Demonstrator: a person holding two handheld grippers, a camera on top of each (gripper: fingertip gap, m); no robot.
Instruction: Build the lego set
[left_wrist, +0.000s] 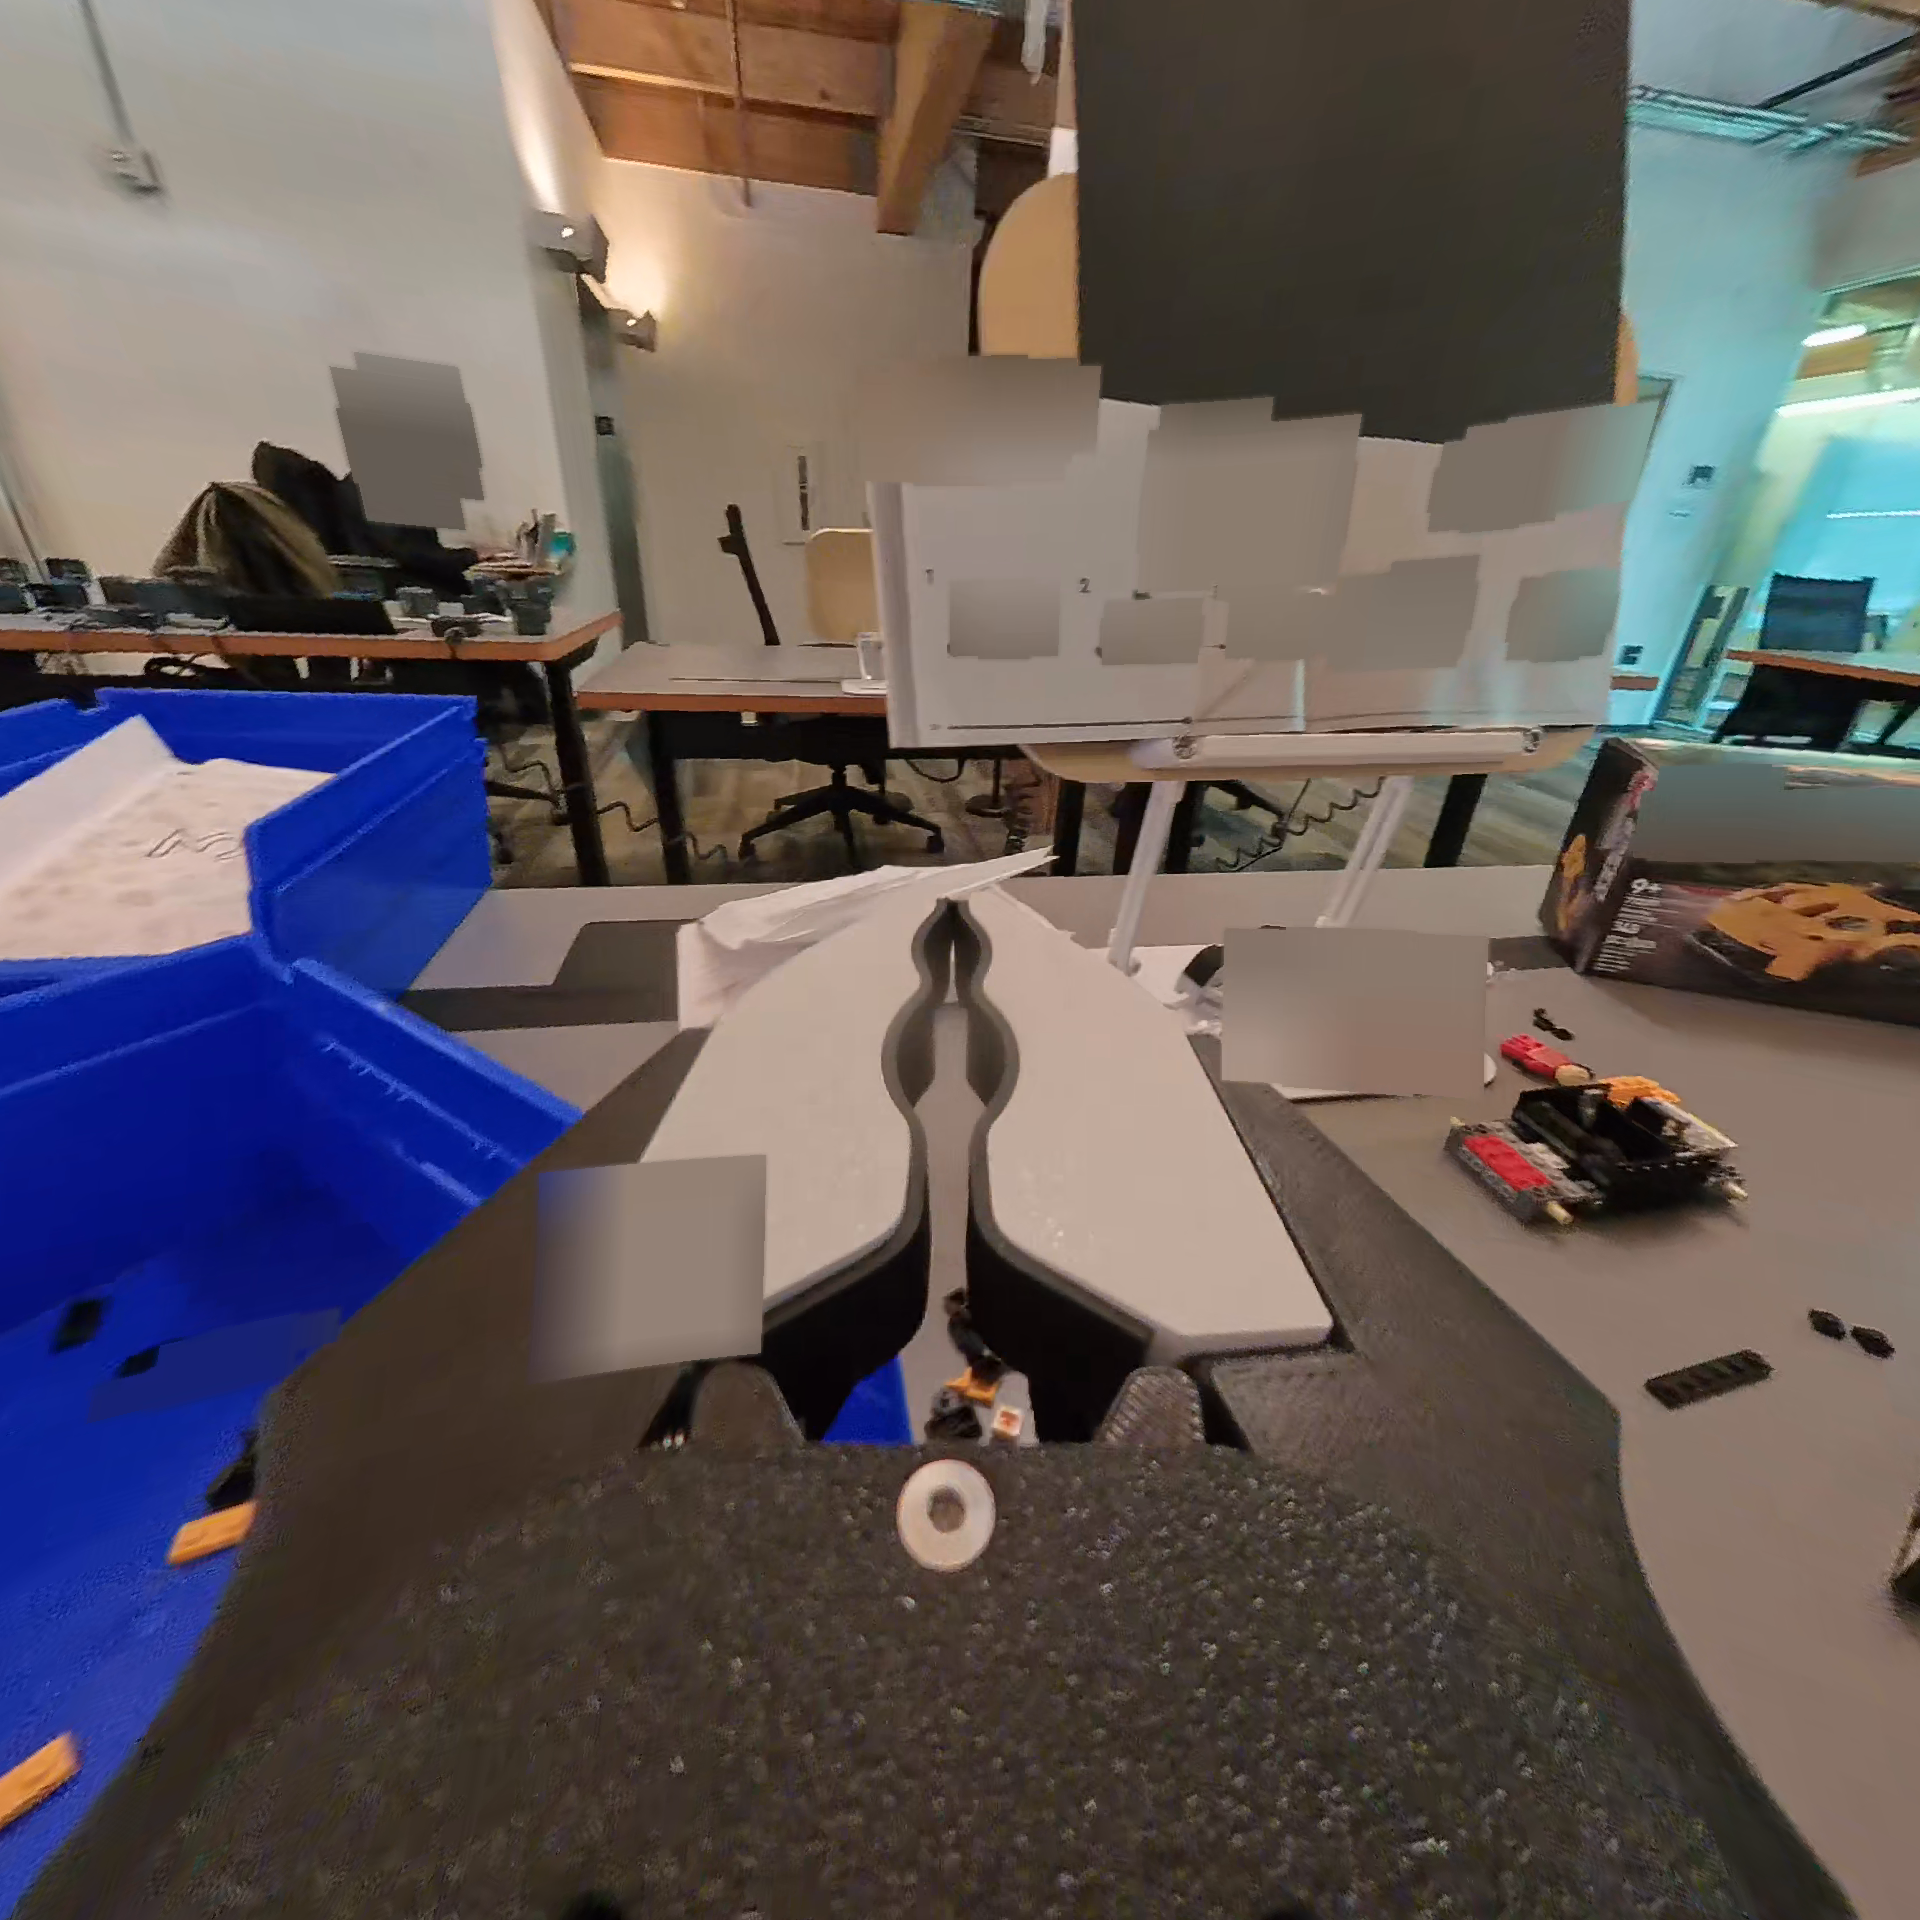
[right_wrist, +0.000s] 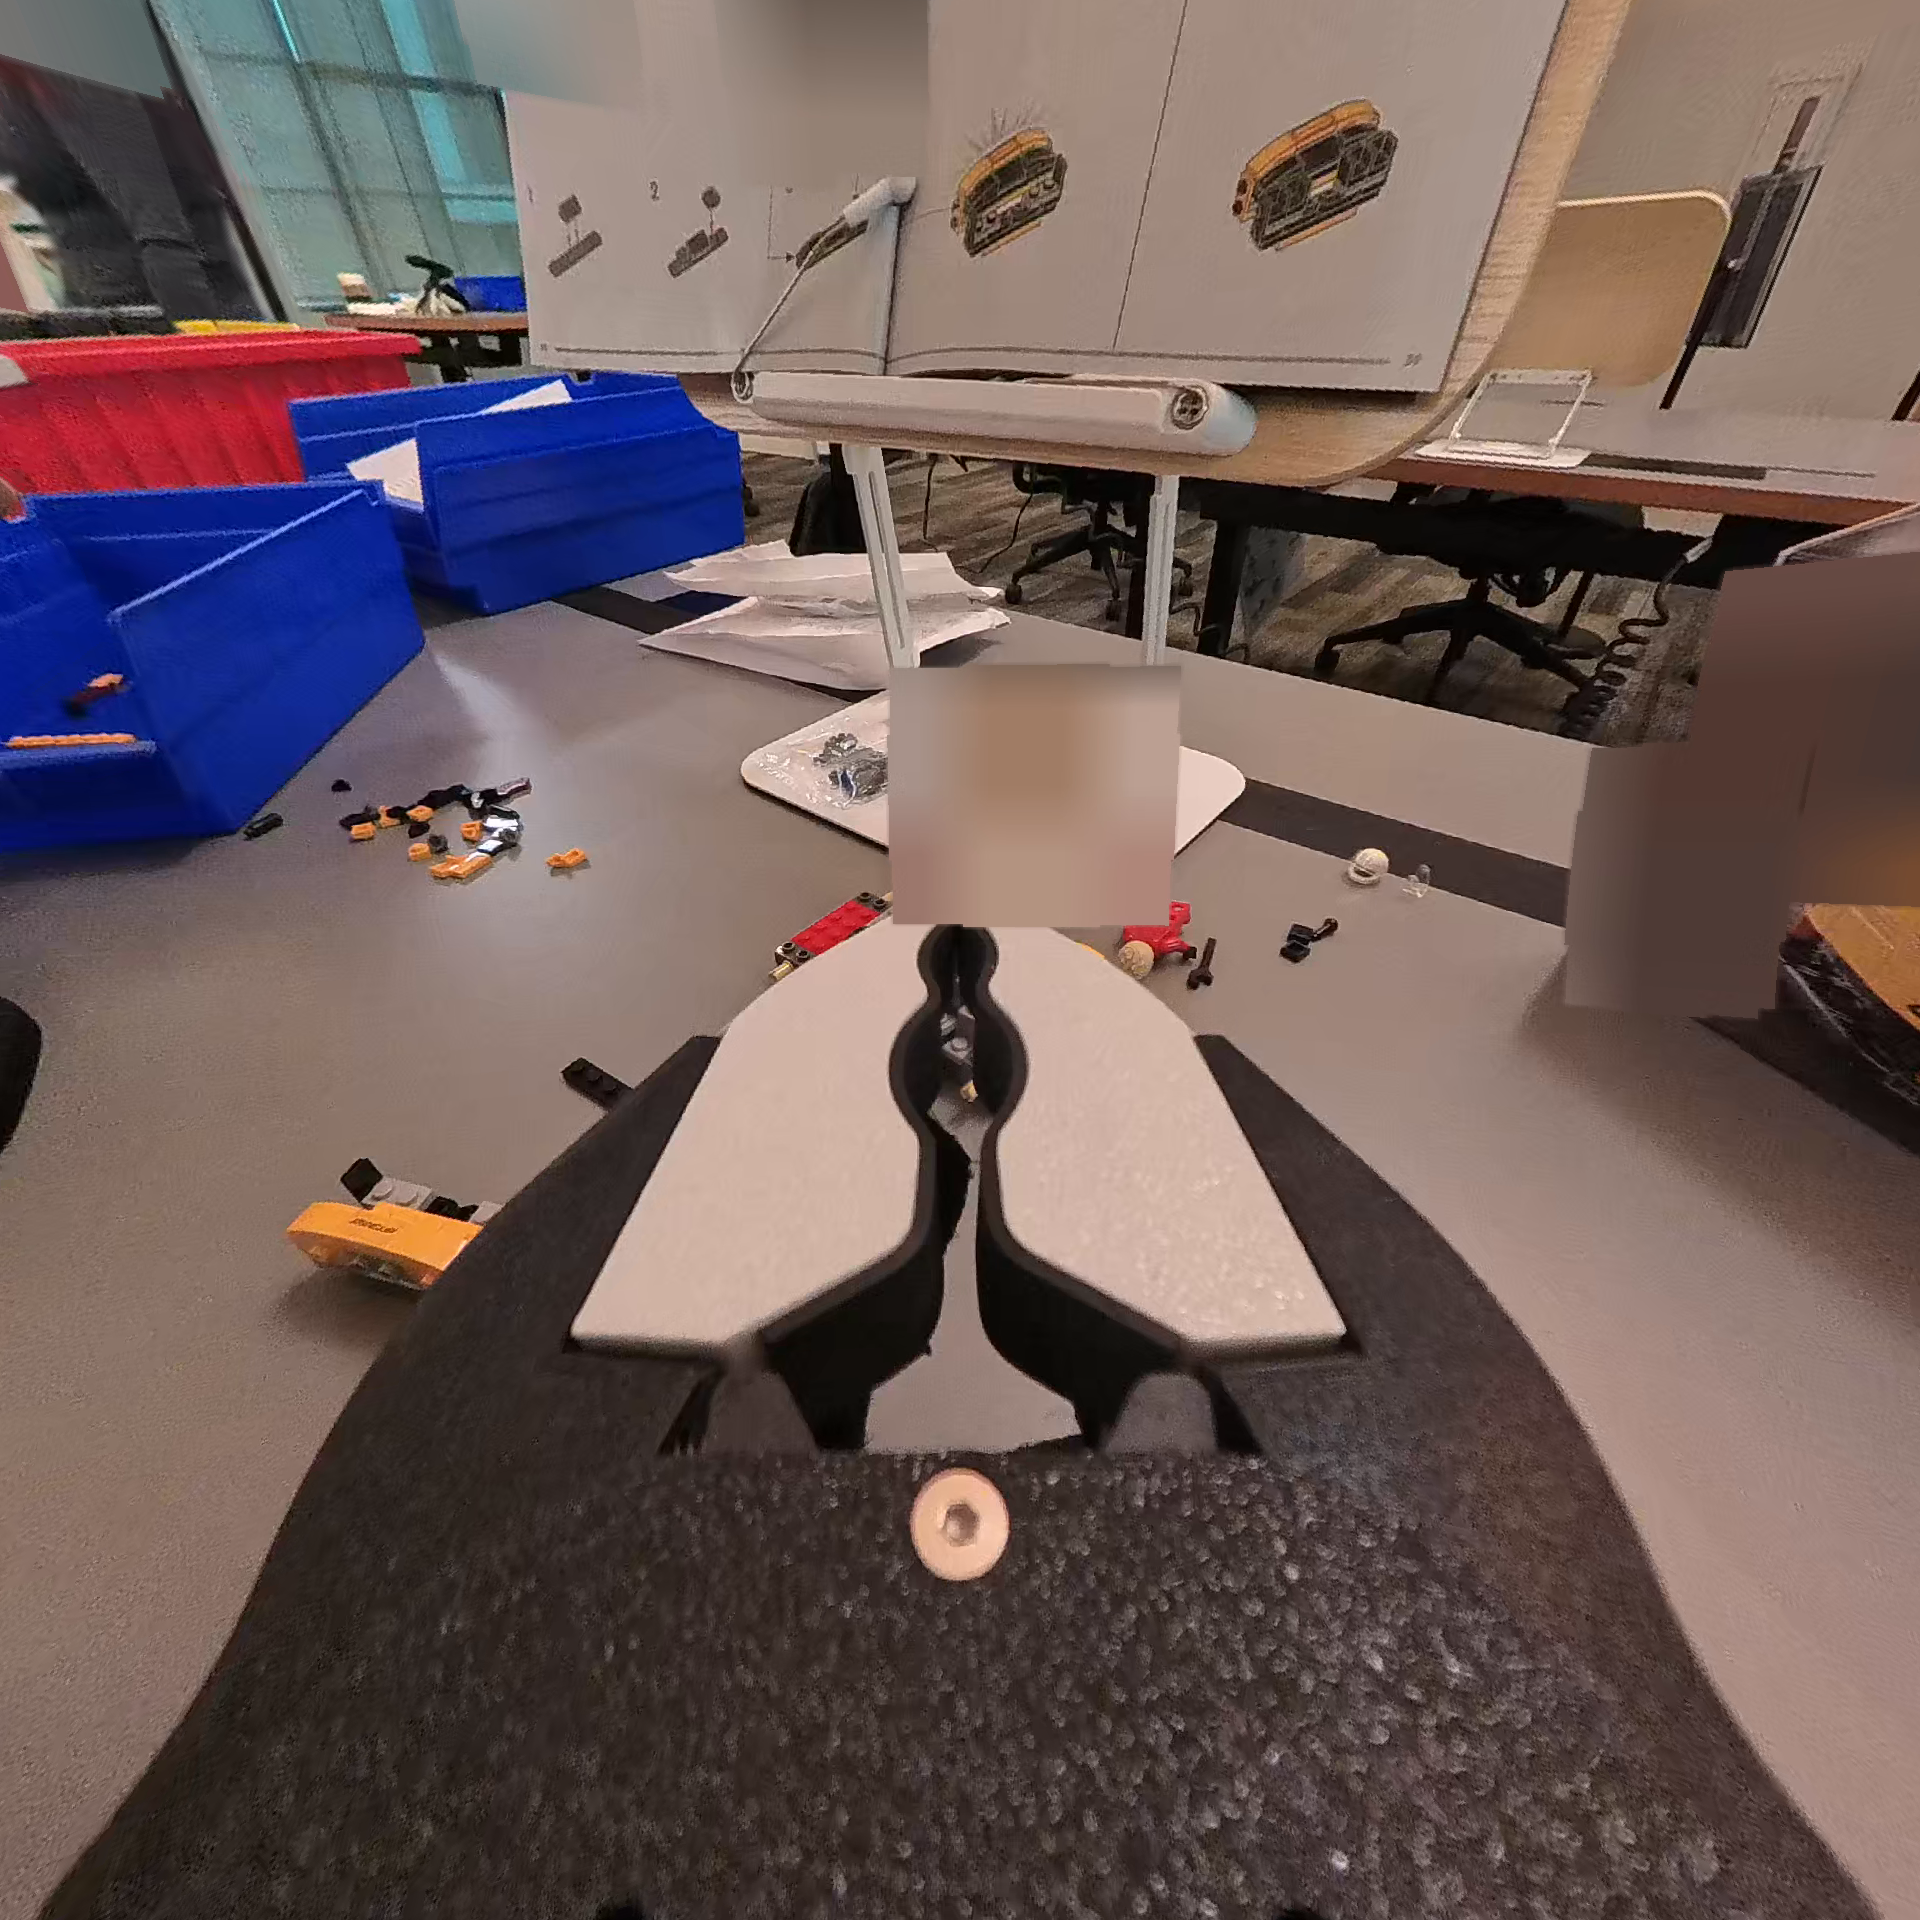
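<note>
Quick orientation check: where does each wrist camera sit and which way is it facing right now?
Left wrist view: behind the left gripper, jaws shut, facing the instruction booklet; blue bins to its left.
Right wrist view: behind the right gripper, jaws shut, low over the table, facing the booklet.
Shared: booklet, blue bins, crumpled paper.

Blue bins; red bin; grey table; orange-and-black loose bricks

print shows on the instruction booklet and lego box.
</note>
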